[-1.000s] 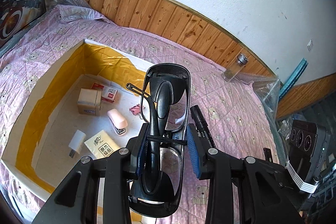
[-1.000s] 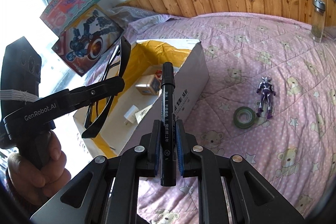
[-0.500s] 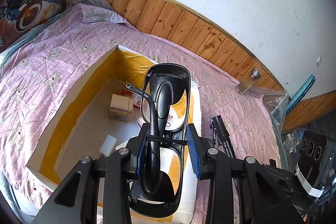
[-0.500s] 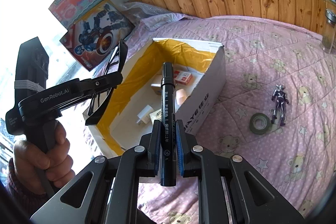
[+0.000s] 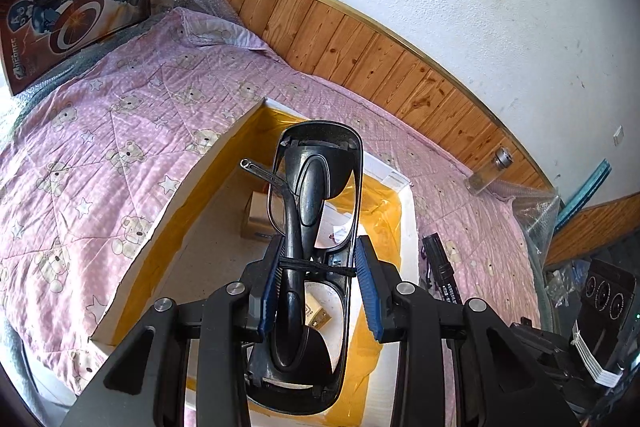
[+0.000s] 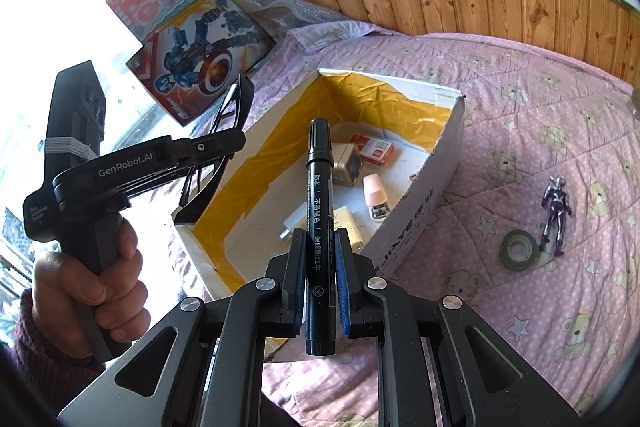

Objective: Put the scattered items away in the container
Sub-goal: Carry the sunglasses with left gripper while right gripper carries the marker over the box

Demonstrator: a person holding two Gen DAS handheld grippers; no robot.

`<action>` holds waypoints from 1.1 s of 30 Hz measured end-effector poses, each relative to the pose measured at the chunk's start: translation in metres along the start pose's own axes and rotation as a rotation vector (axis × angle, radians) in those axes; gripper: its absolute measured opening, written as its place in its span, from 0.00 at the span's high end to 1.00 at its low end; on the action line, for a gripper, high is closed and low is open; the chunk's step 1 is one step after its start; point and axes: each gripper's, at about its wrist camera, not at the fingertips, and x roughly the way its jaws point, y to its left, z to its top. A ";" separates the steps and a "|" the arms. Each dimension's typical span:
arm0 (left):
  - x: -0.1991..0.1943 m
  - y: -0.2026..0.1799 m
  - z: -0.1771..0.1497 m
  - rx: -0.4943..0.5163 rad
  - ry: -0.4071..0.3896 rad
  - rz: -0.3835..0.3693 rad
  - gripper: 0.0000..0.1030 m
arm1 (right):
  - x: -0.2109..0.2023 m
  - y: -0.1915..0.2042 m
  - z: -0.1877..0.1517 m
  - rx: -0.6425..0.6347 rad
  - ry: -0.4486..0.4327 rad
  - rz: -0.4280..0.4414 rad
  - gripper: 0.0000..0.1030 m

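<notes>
While left tool grips glasses | right tool clamps marker | only right view shows tape roll

Both grippers' fingers clamped tight

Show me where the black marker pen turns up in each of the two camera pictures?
Left wrist view: the black marker pen is at lower right, just beyond the box's right wall.
Right wrist view: the pen is at centre, clamped between the fingers.
Shared landmark: the yellow-lined cardboard box.
</notes>
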 end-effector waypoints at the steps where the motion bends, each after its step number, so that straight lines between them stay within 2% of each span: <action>1: 0.000 0.001 0.001 0.002 0.000 0.003 0.65 | 0.002 0.002 0.001 -0.003 0.002 0.002 0.86; 9: 0.011 0.009 0.015 0.040 0.036 0.020 0.65 | 0.017 0.019 0.004 -0.034 0.030 0.026 0.86; 18: 0.033 0.011 0.026 0.177 0.132 0.061 0.65 | 0.035 0.034 0.007 -0.065 0.066 0.047 0.86; 33: 0.067 0.019 0.013 0.313 0.267 0.135 0.65 | 0.069 0.043 0.008 -0.100 0.150 0.055 0.86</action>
